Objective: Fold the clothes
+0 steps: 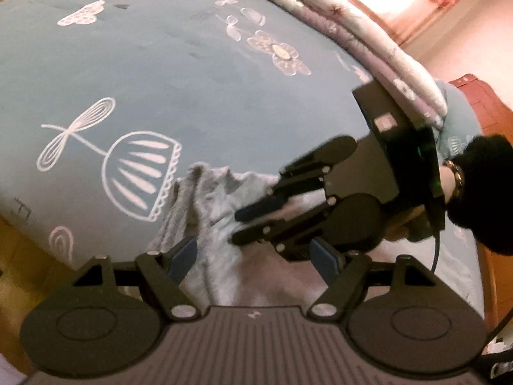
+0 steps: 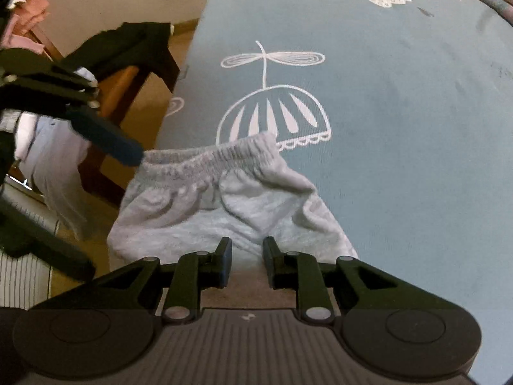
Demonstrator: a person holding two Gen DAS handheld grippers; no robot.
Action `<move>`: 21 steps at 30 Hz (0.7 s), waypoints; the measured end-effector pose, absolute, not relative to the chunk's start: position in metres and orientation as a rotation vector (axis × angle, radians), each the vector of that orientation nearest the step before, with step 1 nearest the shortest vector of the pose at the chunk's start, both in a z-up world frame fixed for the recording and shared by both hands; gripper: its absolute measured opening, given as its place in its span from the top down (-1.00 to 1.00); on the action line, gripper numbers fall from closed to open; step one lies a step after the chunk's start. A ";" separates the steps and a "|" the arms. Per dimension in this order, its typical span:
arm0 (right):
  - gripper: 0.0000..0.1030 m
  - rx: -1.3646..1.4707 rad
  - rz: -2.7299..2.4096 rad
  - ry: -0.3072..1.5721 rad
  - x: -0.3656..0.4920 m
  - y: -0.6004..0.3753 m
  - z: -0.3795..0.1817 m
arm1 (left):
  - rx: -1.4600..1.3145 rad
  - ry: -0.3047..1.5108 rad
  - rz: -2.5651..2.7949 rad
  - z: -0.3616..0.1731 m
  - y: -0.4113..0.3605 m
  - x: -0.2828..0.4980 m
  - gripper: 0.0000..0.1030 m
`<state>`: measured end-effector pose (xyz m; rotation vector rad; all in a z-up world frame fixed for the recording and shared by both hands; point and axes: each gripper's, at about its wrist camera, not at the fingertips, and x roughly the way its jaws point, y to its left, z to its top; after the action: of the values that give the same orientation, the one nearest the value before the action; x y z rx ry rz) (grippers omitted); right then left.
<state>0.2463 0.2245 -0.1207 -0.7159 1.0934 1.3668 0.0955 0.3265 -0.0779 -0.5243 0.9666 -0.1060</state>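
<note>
Light grey shorts point(image 2: 243, 199) with an elastic waistband lie bunched at the near edge of a blue bed sheet point(image 2: 400, 128) printed with white drawings. My right gripper point(image 2: 247, 250) points down onto the shorts, its jaws narrow and pinching a fold of the cloth. The left wrist view shows that right gripper point(image 1: 235, 228) pressed into the shorts point(image 1: 208, 211). My left gripper point(image 1: 253, 258) is open wide, with the cloth lying between its blue pads. One of its fingers point(image 2: 109, 138) touches the left end of the waistband.
A rolled floral quilt point(image 1: 336, 22) runs along the far side of the bed. A wooden chair point(image 2: 128, 89) draped with dark clothing stands on the floor to the left, with a white garment point(image 2: 54, 166) hanging near it. A black sleeve point(image 1: 481, 192) holds the right gripper.
</note>
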 end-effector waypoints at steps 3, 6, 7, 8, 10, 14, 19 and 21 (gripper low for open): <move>0.45 -0.665 1.311 1.139 0.251 0.205 -0.104 | -0.568 0.942 -0.160 -0.082 0.325 0.103 -0.52; 0.30 -0.657 1.263 1.187 0.251 0.179 -0.094 | -0.560 0.973 -0.175 -0.095 0.315 0.115 -0.53; 0.30 -0.651 1.248 1.211 0.250 0.171 -0.095 | -0.550 1.001 -0.155 -0.105 0.311 0.118 -0.53; 0.30 -0.646 1.232 1.235 0.249 0.164 -0.096 | -0.536 1.032 -0.137 -0.114 0.310 0.122 -0.53; 0.30 -0.626 1.211 1.272 0.246 0.151 -0.097 | -0.475 1.121 -0.055 -0.135 0.306 0.124 -0.53; 0.30 -0.575 1.233 1.292 0.232 0.138 -0.096 | -0.504 1.113 -0.032 -0.135 0.308 0.120 -0.52; 0.30 -0.538 1.358 1.230 0.202 0.141 -0.091 | -0.645 1.010 -0.066 -0.115 0.324 0.115 -0.54; 0.30 -0.532 1.395 1.195 0.192 0.144 -0.090 | -0.697 0.983 -0.038 -0.112 0.333 0.115 -0.54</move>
<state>0.1915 0.1443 -0.0902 -0.5324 1.1952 1.3945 0.1154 0.3325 -0.1121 -0.6970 0.9834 -0.0382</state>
